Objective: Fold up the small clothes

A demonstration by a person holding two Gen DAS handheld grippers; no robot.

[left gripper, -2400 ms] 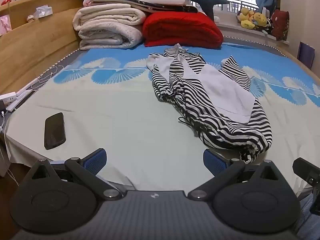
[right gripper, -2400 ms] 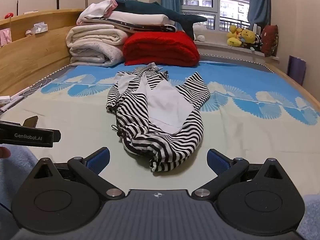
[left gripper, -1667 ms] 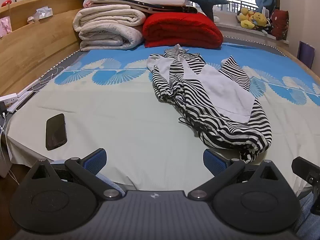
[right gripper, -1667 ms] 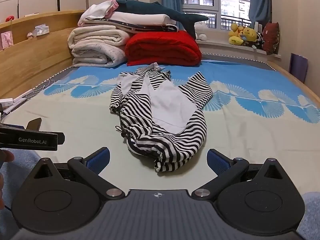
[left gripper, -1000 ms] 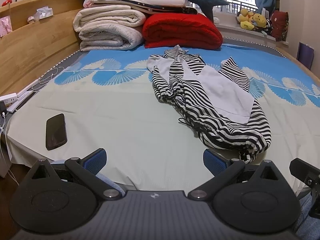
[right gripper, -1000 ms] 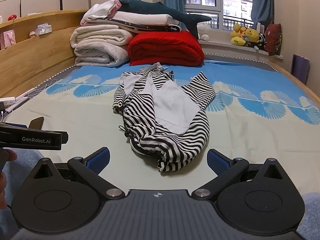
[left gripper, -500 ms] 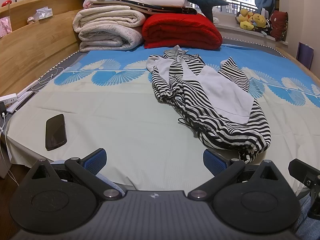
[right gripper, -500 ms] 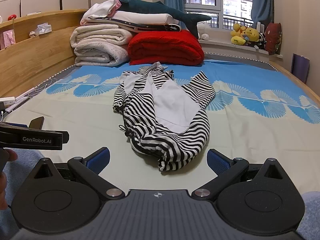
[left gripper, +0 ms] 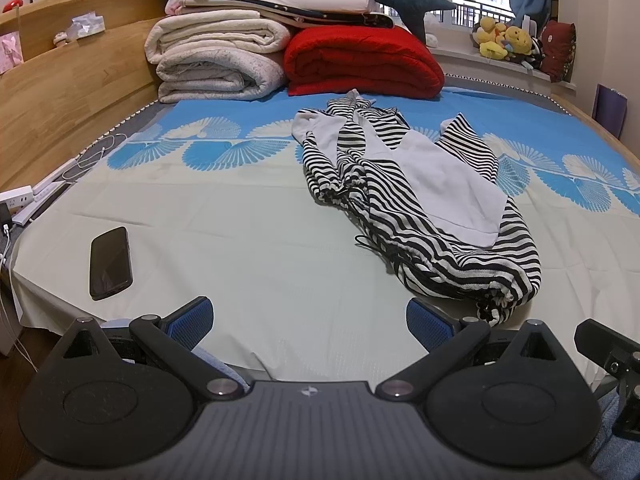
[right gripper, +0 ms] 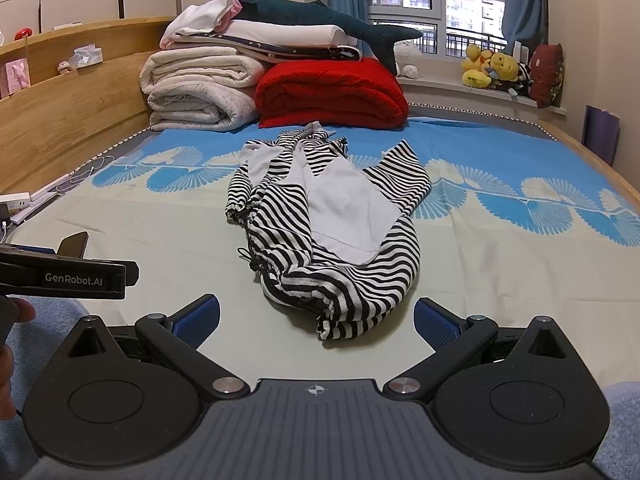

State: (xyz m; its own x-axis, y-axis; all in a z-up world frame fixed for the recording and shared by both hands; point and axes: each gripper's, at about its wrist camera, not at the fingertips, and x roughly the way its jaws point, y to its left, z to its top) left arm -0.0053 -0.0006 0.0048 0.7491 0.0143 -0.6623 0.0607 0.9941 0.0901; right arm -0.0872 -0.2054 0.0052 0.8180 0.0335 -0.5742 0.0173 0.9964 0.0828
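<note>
Hovered at the bed's (left gripper: 240, 240) near edge, left tool (left gripper: 308, 316) and right tool (right gripper: 316, 316) both spread wide, empty. Striped garment (right gripper: 332, 232) lay crumpled mid-bed, untouched. Could've snagged its loose drawstrings or pinched bedsheet.

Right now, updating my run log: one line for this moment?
left gripper open | right gripper open | striped garment unfolded on bed
</note>
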